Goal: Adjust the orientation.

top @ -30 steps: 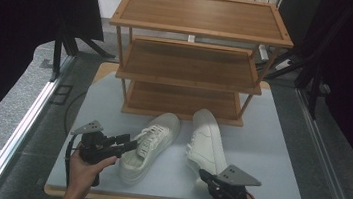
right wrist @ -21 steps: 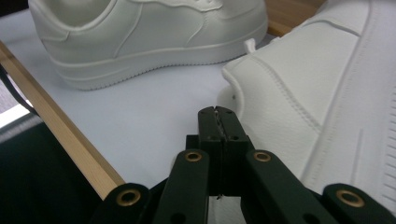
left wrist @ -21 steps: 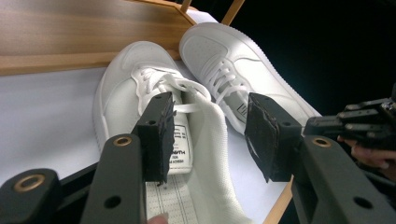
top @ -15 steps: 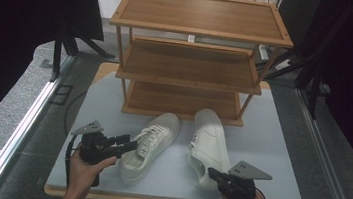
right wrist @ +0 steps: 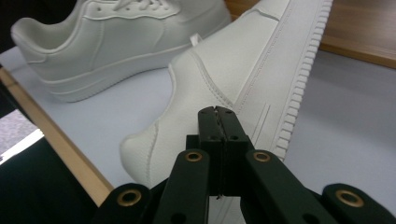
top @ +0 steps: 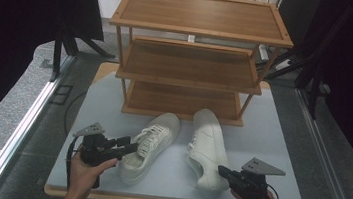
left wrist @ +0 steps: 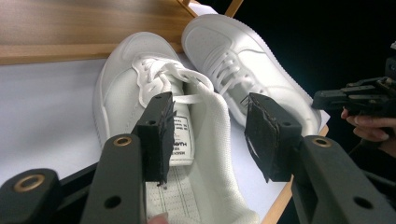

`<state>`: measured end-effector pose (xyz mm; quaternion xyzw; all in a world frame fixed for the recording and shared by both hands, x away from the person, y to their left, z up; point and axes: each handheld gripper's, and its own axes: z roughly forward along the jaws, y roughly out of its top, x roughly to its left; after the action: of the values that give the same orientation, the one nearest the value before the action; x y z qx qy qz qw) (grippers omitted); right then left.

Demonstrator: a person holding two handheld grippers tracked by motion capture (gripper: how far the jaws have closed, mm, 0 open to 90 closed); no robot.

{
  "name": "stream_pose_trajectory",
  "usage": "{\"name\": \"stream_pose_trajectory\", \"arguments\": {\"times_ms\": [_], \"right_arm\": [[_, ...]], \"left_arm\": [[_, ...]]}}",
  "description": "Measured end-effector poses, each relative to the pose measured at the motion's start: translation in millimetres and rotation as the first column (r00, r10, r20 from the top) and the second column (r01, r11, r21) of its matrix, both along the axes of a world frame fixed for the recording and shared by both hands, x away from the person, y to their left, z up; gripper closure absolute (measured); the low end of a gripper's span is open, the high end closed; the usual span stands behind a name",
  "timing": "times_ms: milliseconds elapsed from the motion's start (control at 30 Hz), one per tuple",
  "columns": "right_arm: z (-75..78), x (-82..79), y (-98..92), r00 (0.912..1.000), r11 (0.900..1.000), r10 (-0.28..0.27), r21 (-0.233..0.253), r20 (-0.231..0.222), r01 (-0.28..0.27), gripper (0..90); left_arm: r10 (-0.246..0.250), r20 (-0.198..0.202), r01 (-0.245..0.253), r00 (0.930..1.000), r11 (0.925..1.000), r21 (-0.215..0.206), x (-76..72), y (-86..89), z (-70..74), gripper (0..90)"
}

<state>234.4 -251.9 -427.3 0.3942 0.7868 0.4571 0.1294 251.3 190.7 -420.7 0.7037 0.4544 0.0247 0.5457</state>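
The right gripper [top: 224,173] has been drawn back from the right shoe [top: 207,146], jaws clenched empty; the left gripper's [left wrist: 210,130] released jaws straddle the left shoe's [left wrist: 154,116] collar, so that shoe is judged next.

Black two-jaw grippers, brass-ringed screw holes, grey plates

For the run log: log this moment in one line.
left tongs: open over left shoe | right tongs: shut by right shoe
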Motion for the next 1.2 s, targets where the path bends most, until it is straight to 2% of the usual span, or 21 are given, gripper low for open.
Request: {"name": "stream_pose_trajectory", "arguments": {"times_ms": [300,433,467,500,533,633,667,700,733,767,800,833,867,933,967,1000,1033,1067,1100,1167,1200], "right_arm": [[4.4,2.2,-28.1,0.9943,0.994,-0.106,-0.036,0.013,0.106,89.8],[-4.0,6.9,-48.2,0.9823,0.981,-0.187,-0.056,0.013,0.187,89.7],[-13.5,10.6,-60.0,0.9778,0.978,-0.209,-0.021,-0.002,0.209,89.7],[-13.5,10.6,-60.0,0.9778,0.978,-0.209,-0.021,-0.002,0.209,89.7],[-25.1,15.6,-71.5,0.9721,0.972,-0.231,0.032,-0.041,0.232,89.7],[-32.3,18.4,-80.1,0.9695,0.969,-0.233,0.067,-0.075,0.238,89.6],[-32.3,18.6,-82.0,0.9719,0.968,-0.217,0.105,-0.091,0.226,89.6],[-28.2,16.6,-79.8,0.9698,0.966,-0.234,0.097,-0.068,0.240,89.6],[-14.7,10.3,-70.5,0.9708,0.968,-0.240,0.070,-0.009,0.240,89.6],[-14.7,10.3,-70.5,0.9708,0.968,-0.240,0.070,-0.009,0.240,89.6],[-0.3,3.1,-58.3,0.9801,0.977,-0.195,0.090,0.034,0.192,89.6],[6.8,-1.5,-48.9,0.9835,0.983,-0.171,0.084,0.060,0.165,89.6],[6.8,-1.5,-48.9,0.9835,0.983,-0.171,0.084,0.060,0.165,89.6],[15.7,-11.6,-23.6,0.9912,0.994,-0.091,0.074,0.096,0.084,89.6],[16.0,-14.4,-14.8,0.9937,0.996,-0.059,0.076,0.096,0.052,89.6],[10.9,-19.4,8.0,0.9958,0.999,0.010,0.031,0.090,-0.013,89.6],[10.9,-19.4,8.0,0.9958,0.999,0.010,0.031,0.090,-0.013,89.6],[6.0,-20.8,17.6,0.9956,1.000,0.017,-0.022,0.093,-0.015,89.6],[-5.6,-20.5,27.7,0.9959,0.994,0.005,-0.113,0.090,0.005,89.6],[-14.4,-18.5,25.3,0.9953,0.984,-0.044,-0.170,0.086,0.058,89.7],[-16.8,-17.5,20.3,0.9948,0.984,-0.056,-0.164,0.086,0.070,89.7]], "left_arm": [[-0.006,-0.013,0.007,0.9999,0.9999,0.012,1.3,-3.4,-3.9,51.9],[-0.015,-0.019,0.015,0.9997,0.9997,0.020,2.6,-6.7,-6.0,51.9],[-0.020,-0.021,0.020,0.9996,0.9995,0.022,3.3,-7.9,-7.0,51.8],[-0.020,-0.021,0.020,0.9996,0.9995,0.022,3.3,-7.9,-7.0,51.8],[-0.019,-0.024,0.019,0.9995,0.9996,0.023,3.5,-8.5,-7.4,51.8],[-0.023,-0.026,0.024,0.9994,0.9994,0.025,4.1,-8.5,-8.1,51.7],[-0.018,-0.028,0.019,0.9995,0.9995,0.023,3.9,-8.1,-8.0,51.7],[-0.018,-0.025,0.018,0.9995,0.9995,0.026,4.0,-7.2,-7.8,51.7],[-0.015,-0.025,0.016,0.9996,0.9997,0.021,3.7,-6.6,-7.5,51.7],[-0.014,-0.024,0.015,0.9996,0.9997,0.021,3.6,-6.0,-7.2,51.7],[-0.009,-0.022,0.010,0.9997,0.9998,0.020,3.3,-4.7,-6.8,51.7],[-0.009,-0.021,0.010,0.9997,0.9997,0.020,3.3,-4.1,-6.7,51.7],[-0.009,-0.021,0.010,0.9997,0.9997,0.020,3.3,-4.1,-6.7,51.7],[-0.007,-0.022,0.008,0.9997,0.9998,0.019,3.1,-3.5,-6.7,51.7],[-0.006,-0.022,0.006,0.9997,0.9998,0.018,3.1,-3.3,-6.8,51.7],[-0.005,-0.022,0.005,0.9997,0.9998,0.019,3.0,-3.1,-6.8,51.7],[-0.005,-0.022,0.005,0.9997,0.9998,0.019,3.0,-3.1,-6.8,51.7],[-0.005,-0.022,0.005,0.9997,0.9998,0.018,2.9,-2.9,-6.7,51.7],[-0.007,-0.019,0.007,0.9998,0.9998,0.017,2.8,-2.2,-6.4,51.7],[-0.004,-0.020,0.004,0.9998,0.9999,0.015,2.6,-1.7,-6.1,51.5],[-0.002,-0.020,0.002,0.9998,0.9999,0.013,2.8,-0.1,-5.8,51.5]]}}
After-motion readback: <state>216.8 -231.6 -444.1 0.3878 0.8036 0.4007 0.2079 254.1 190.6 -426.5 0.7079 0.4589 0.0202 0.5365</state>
